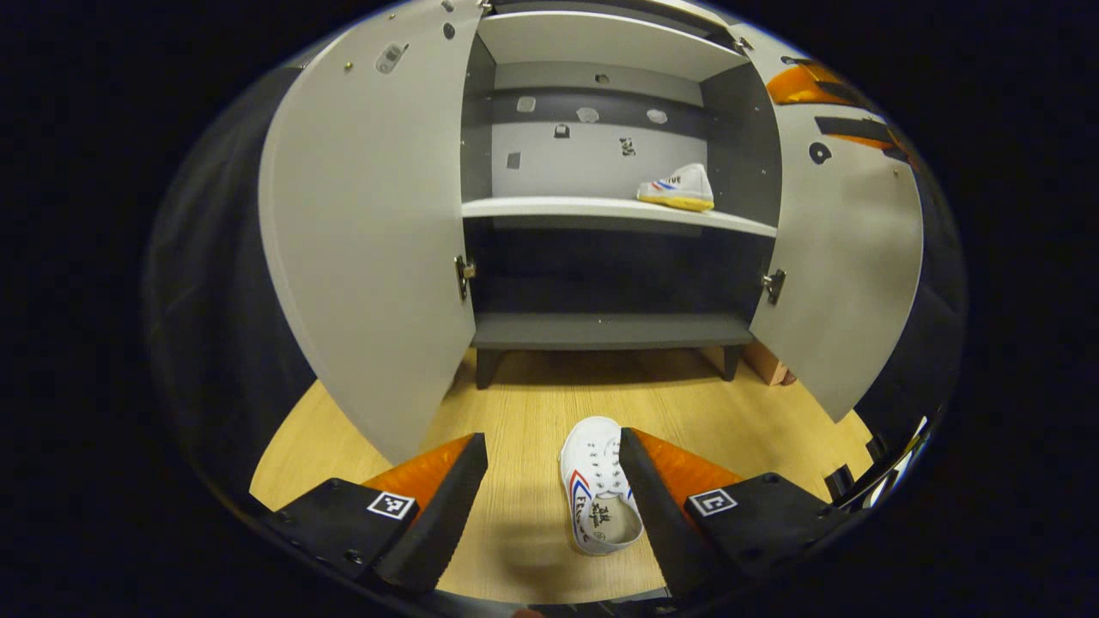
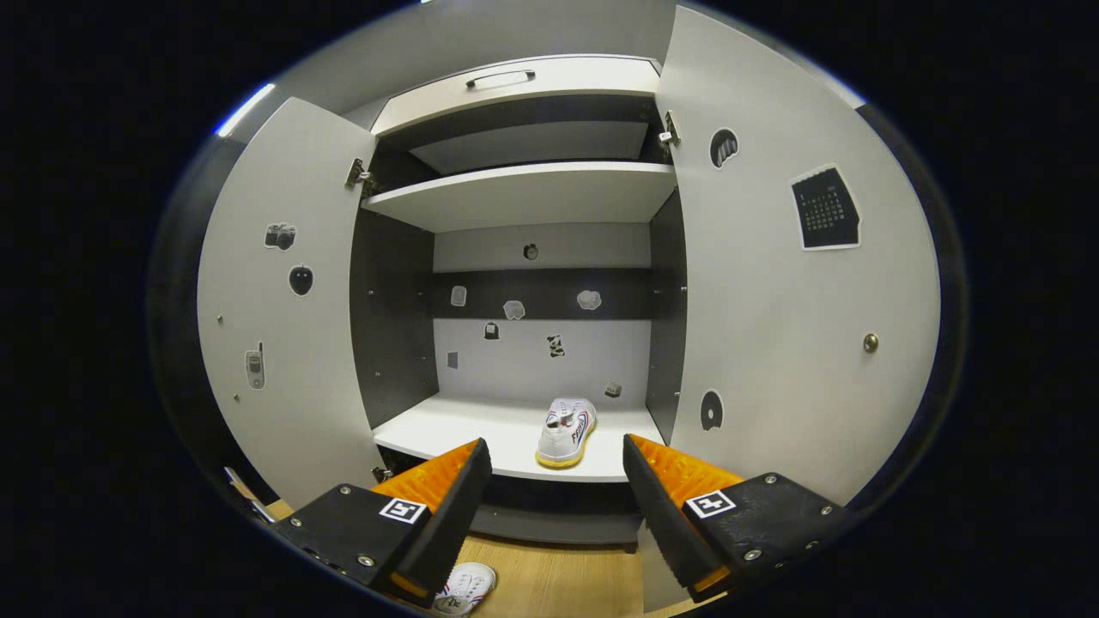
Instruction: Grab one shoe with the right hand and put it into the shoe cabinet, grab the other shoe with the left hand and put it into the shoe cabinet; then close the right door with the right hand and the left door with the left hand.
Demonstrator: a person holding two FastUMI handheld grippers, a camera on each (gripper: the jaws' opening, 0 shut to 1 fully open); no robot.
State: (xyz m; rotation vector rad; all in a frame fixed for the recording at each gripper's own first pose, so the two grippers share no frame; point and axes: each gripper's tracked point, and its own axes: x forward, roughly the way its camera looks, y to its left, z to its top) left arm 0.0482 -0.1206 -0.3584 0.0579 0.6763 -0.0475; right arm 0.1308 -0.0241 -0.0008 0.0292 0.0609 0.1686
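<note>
A white shoe (image 1: 597,495) with red and blue stripes lies on the wooden floor (image 1: 532,412) before the open shoe cabinet (image 1: 601,215). My left gripper (image 1: 554,502) hangs open above it, the shoe lying close against the right finger. A second white shoe (image 1: 678,188) rests on the middle shelf, right side. In the right gripper view that shelved shoe (image 2: 567,432) sits ahead of my open right gripper (image 2: 556,506), which holds nothing. The floor shoe (image 2: 466,588) peeks out at the bottom there.
Both cabinet doors stand wide open: left door (image 1: 369,240) and right door (image 1: 846,257). The lower compartment (image 1: 610,283) is dark. A small box (image 1: 768,365) sits on the floor by the cabinet's right leg. Stickers dot the doors and back panel.
</note>
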